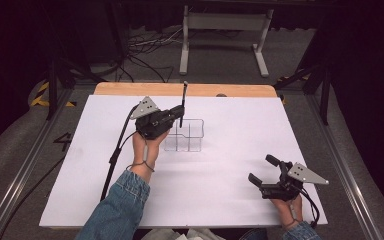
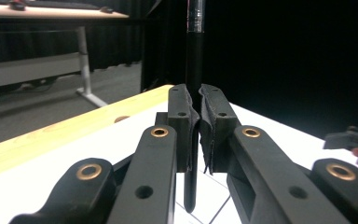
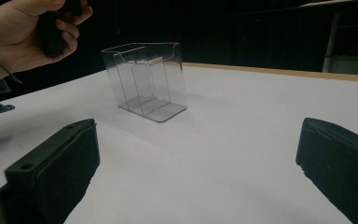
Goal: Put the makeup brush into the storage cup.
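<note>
Organizer [image 1: 186, 135], a clear plastic box with several compartments, stands on the white table [image 1: 230, 190] a little to the left of the middle and toward the far side. It is the biggest thing in the work and the place where the pen seems to be going. In the right gripper view the organizer [image 3: 144, 79] stands upright, with open top and thin dividing walls inside.

Next in size is the left gripper [image 1: 177, 116]. It hangs over the left, far corner of the organizer. The left hand [image 1: 147, 142] holds it from the near side. This gripper is much nearer to the organizer than the other one.

Its jaws are pressed together on a black pen [image 1: 183, 102]. In the left gripper view the pen [image 2: 194, 70] stands between the pads, with its long axis almost vertical. The lower tip points down to the clear dividers below, but it is not yet inside any compartment, as far as can be judged. The coming move probably needs the tip to be straight above one opening; which compartment lies under it cannot be told.

The right gripper [image 1: 264, 171] rests near the right, near edge of the table, well apart from the organizer. Its jaws stand wide and nothing is between them.
</note>
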Motion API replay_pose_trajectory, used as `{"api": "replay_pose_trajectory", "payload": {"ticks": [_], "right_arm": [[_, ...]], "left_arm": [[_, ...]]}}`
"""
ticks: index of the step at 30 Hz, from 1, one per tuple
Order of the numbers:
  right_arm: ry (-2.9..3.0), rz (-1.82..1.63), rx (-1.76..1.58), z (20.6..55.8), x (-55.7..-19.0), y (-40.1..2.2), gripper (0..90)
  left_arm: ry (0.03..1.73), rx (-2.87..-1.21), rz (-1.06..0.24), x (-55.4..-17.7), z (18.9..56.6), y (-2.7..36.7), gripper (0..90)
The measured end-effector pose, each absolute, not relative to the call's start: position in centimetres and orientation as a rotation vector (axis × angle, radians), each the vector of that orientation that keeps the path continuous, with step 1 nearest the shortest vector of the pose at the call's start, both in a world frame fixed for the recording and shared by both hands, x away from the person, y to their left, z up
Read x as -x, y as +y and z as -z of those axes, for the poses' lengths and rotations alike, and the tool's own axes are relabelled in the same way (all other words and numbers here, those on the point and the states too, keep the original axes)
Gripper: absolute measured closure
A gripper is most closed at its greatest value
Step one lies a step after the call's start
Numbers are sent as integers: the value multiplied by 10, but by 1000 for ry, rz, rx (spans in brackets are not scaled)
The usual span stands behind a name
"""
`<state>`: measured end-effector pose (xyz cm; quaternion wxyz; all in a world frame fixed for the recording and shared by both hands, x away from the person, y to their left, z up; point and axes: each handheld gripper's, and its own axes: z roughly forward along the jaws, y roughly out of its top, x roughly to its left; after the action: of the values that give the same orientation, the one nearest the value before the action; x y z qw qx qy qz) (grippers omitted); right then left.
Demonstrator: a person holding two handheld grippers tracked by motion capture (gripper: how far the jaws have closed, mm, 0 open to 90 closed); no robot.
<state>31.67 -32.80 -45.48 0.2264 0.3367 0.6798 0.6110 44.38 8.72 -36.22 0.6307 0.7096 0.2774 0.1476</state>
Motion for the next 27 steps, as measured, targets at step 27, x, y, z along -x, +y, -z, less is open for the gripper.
{"api": "replay_pose_trajectory", "payload": {"ticks": [27], "right_arm": [[1883, -1689, -927, 455, -317, -328, 0]], "left_arm": [[702, -1652, -334, -451, 396, 80, 835]]}}
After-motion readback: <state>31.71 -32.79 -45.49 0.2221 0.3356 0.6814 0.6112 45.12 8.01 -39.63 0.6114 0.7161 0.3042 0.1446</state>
